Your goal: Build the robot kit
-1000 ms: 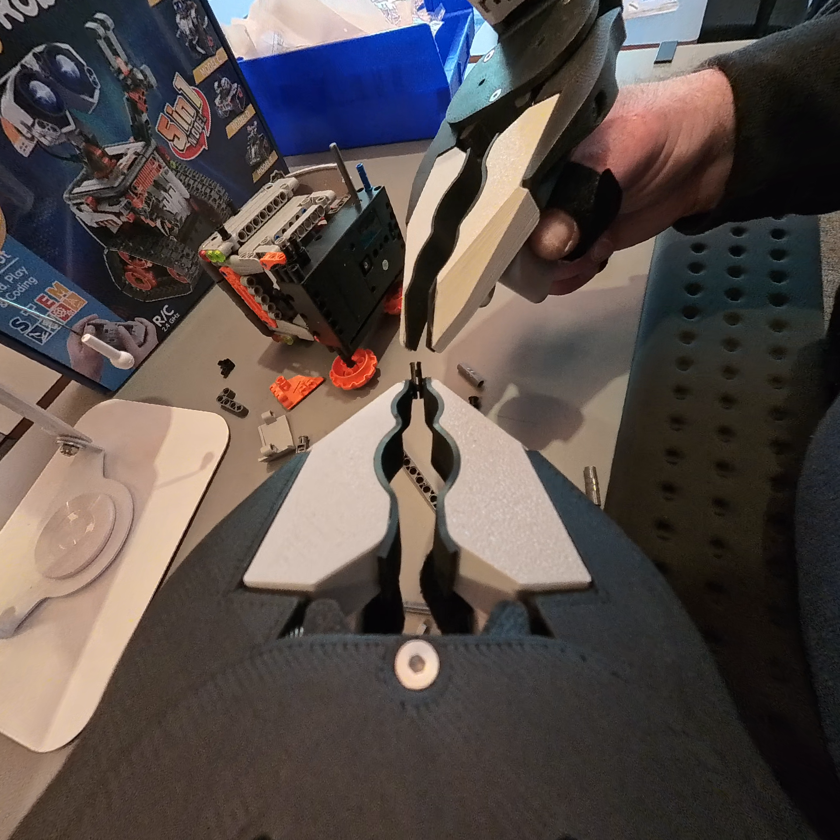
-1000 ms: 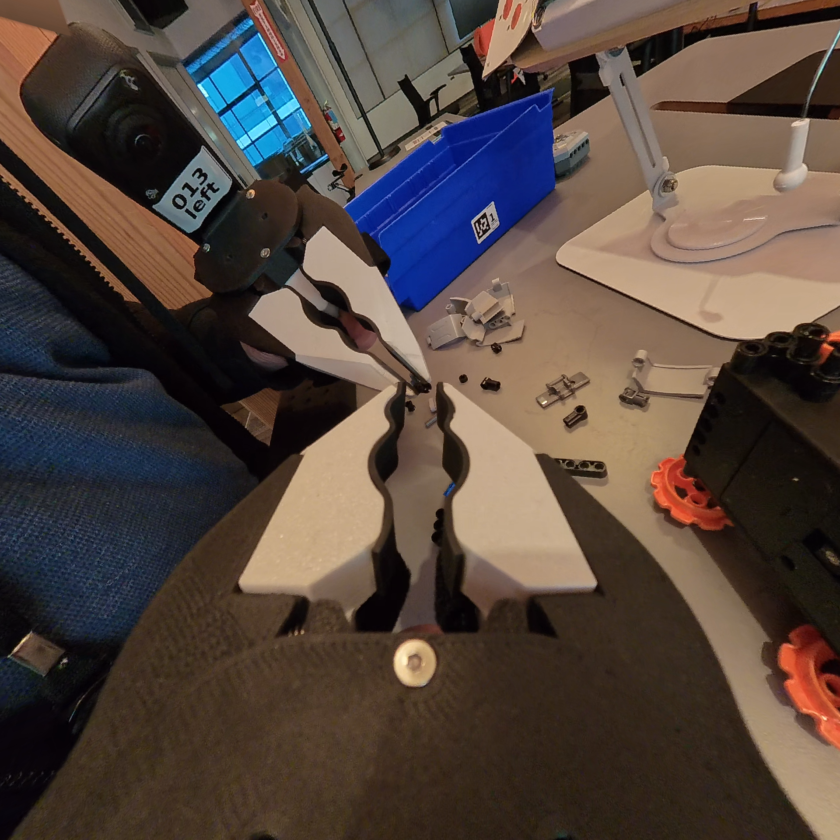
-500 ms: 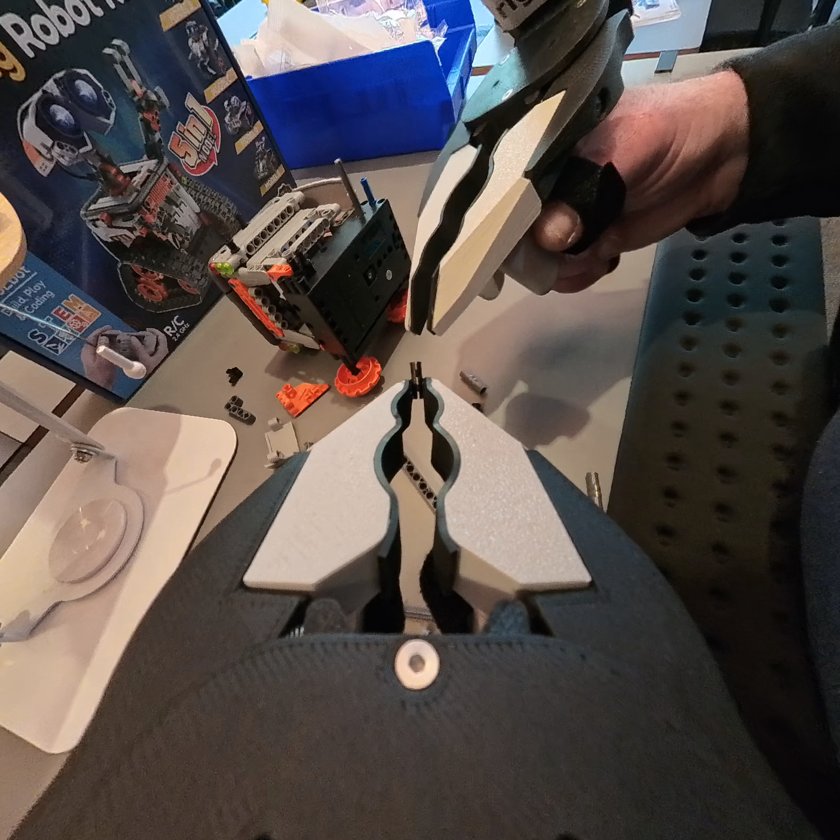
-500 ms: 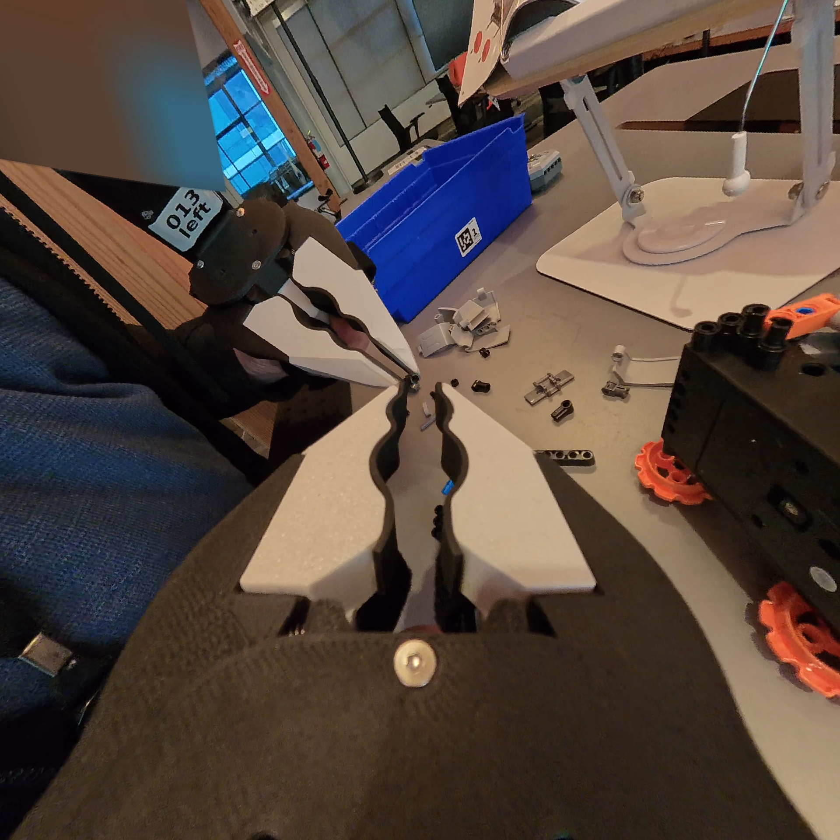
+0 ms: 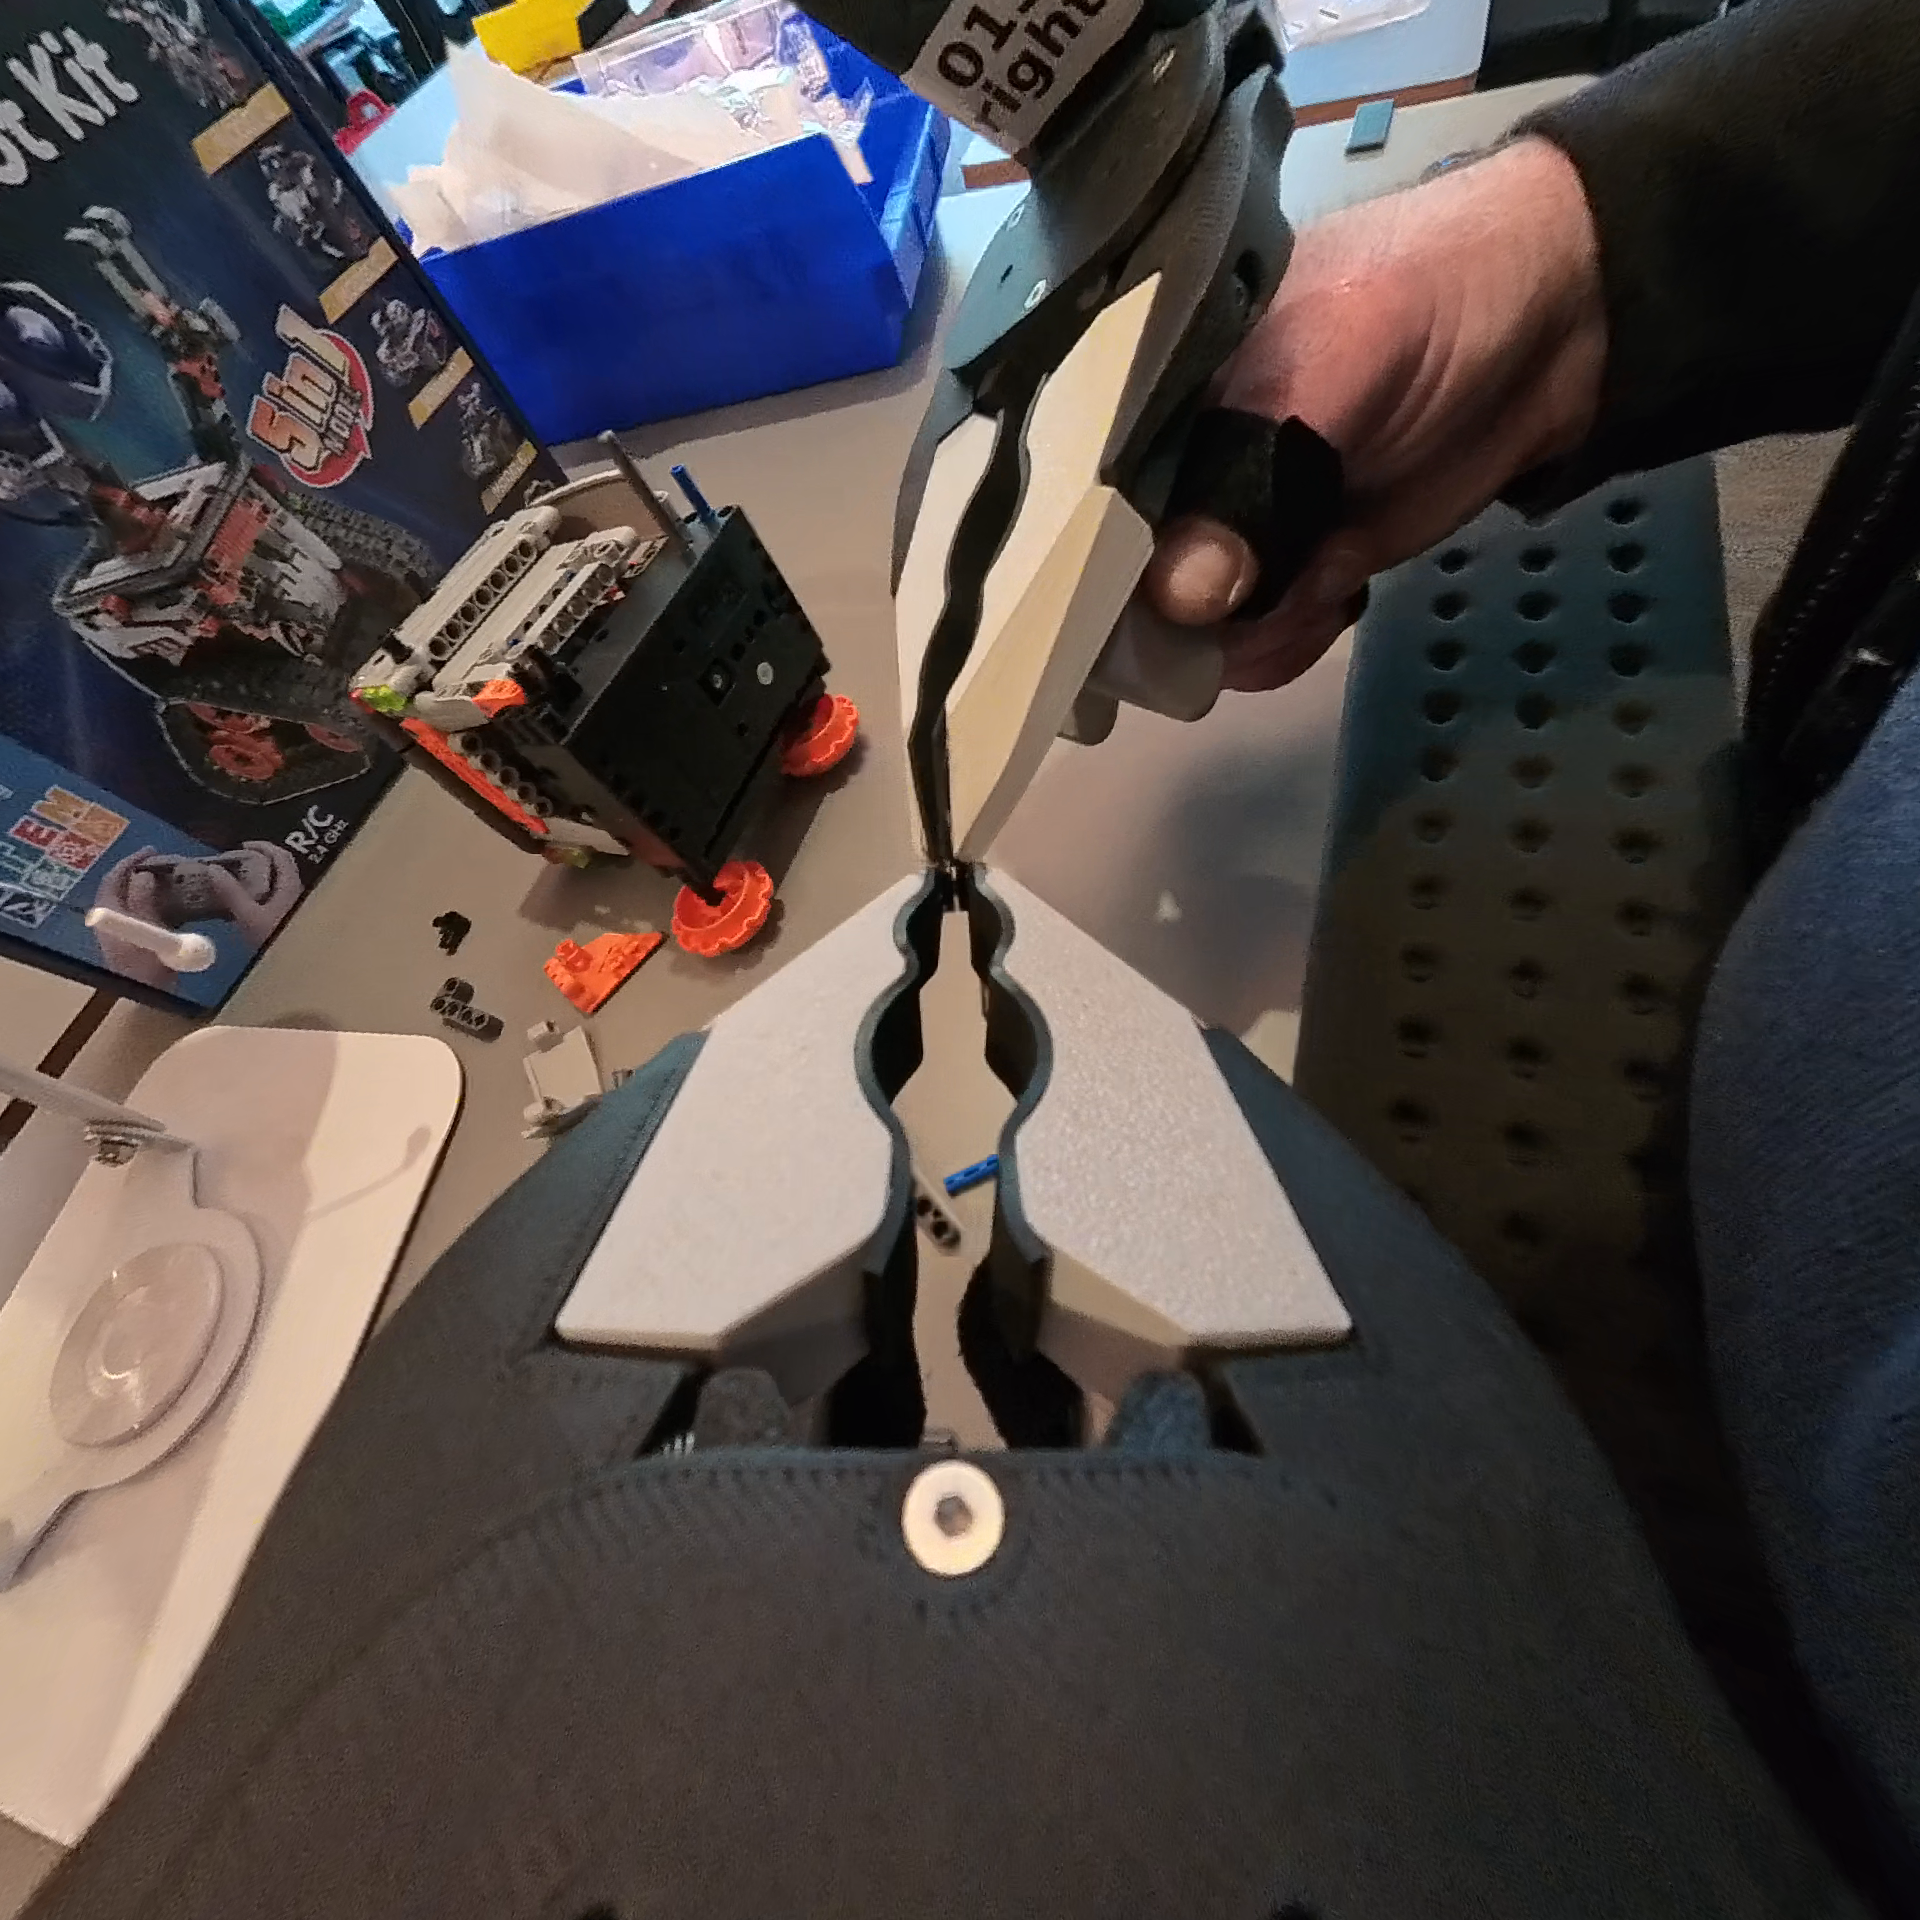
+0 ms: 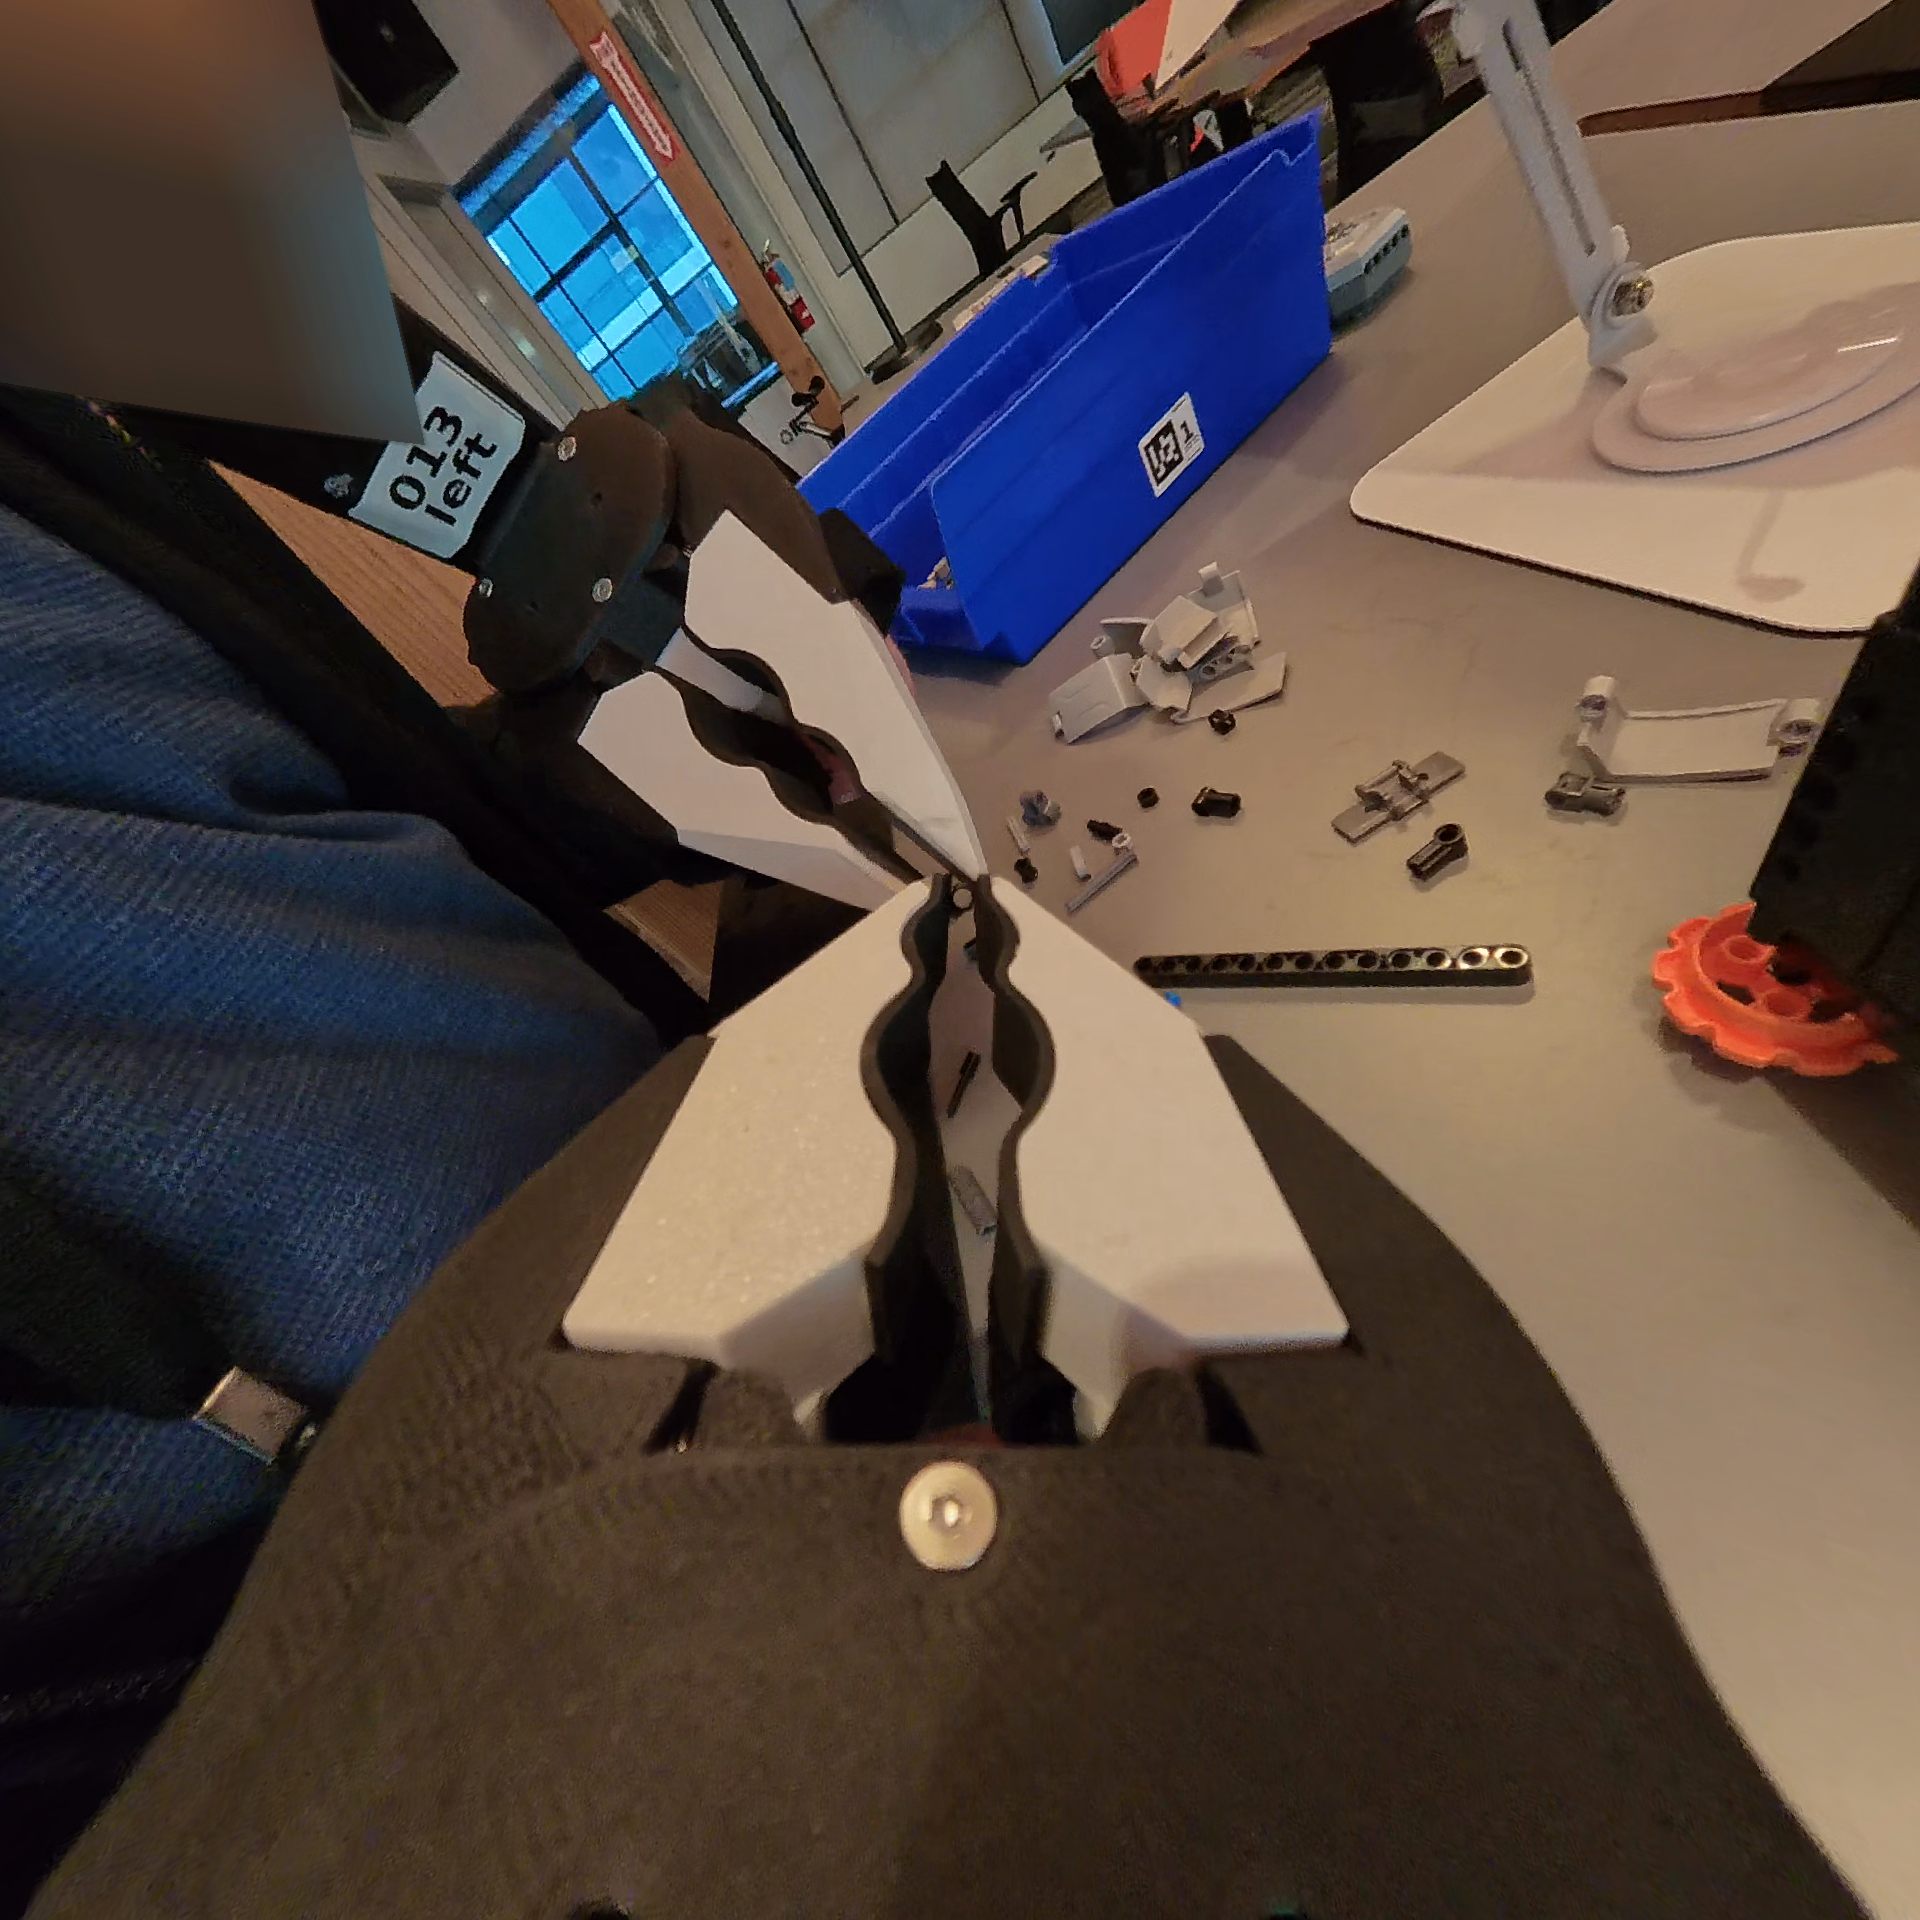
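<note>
The left tongs (image 5: 948, 902) are pinching a small black peg (image 5: 948, 885) at their very tips, the jaws drawn in to a thin gap behind it. The right tongs (image 6: 961, 899), gripped by a hand (image 5: 1403, 416), are meeting that same peg tip to tip, jaws almost together; whether they are clamping it or only touching it I cannot tell. Both are hovering above the bench (image 5: 1143, 790), just to the right of the black-and-grey brick vehicle (image 5: 665, 707) as the left wrist view shows it. An orange plate (image 5: 603, 964) and small black connectors are lying in front of the vehicle, a long black holed beam (image 6: 1335, 964) is lying near its orange wheel, and a heap of grey parts (image 6: 1174, 665) is sitting farther off. A blue bin (image 5: 665, 281) is standing behind the vehicle, a printed kit box (image 5: 187, 468) is leaning beside it, and a white stand base (image 5: 260, 1195) is resting nearby.
</note>
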Tool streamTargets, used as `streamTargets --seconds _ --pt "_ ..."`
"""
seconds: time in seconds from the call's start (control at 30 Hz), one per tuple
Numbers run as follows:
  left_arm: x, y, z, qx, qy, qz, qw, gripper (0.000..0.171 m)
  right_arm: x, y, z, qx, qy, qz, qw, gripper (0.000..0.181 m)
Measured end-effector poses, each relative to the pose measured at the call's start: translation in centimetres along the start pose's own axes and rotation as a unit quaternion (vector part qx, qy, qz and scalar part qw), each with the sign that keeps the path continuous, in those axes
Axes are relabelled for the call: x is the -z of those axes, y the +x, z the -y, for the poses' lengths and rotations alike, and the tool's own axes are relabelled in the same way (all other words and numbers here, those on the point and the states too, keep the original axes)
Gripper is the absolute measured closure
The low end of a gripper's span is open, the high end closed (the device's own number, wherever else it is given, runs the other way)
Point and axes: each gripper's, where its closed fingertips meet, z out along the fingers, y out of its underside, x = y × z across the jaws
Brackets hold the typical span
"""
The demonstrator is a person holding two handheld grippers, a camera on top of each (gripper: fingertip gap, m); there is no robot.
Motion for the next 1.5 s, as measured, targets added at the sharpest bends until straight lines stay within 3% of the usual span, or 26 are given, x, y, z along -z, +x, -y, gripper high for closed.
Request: streamTargets --seconds 0.17,0.3,0.47,0.7,0.77,1.0,1.27,1.5 --pt "-0.1 1.9 0.1 0.008 0.006 -0.021 1.000 0.168 0.6 -1.0 -1.5 0.014 -0.017 -0.005 1.000 0.179" --pt "-0.4 2.5 -1.5 0.040 -0.012 -0.047 0.998 0.152 1.2 -0.5 -2.7 0.011 -0.026 -0.031 0.999 0.179" --pt "-1.8 2.3 -6.3 0.047 -0.108 -0.081 0.990 0.148 2.4 1.1 -4.3 0.026 -0.052 -0.079 0.995 0.179" --pt "-3.9 3.4 -9.5 0.058 -0.169 -0.107 0.978 0.155 2.2 1.7 -5.5 0.063 -0.081 -0.108 0.989 0.179" --pt "-4.2 3.5 -9.2 0.067 -0.165 -0.102 0.979 0.163 2.3 1.8 -5.5 0.068 -0.082 -0.113 0.988 0.179" --pt "-5.4 3.8 -8.5 0.070 -0.166 -0.090 0.980 0.164 2.7 3.0 -6.5 0.111 -0.119 -0.143 0.976 0.179" --pt "-6.2 4.0 -8.0 0.071 -0.165 -0.083 0.980 0.165 1.2 4.0 -8.4 0.230 -0.206 -0.178 0.934 0.179" --pt "-6.5 3.9 -7.8 0.074 -0.164 -0.075 0.981 0.165 1.5 4.9 -9.0 0.261 -0.244 -0.204 0.911 0.180"
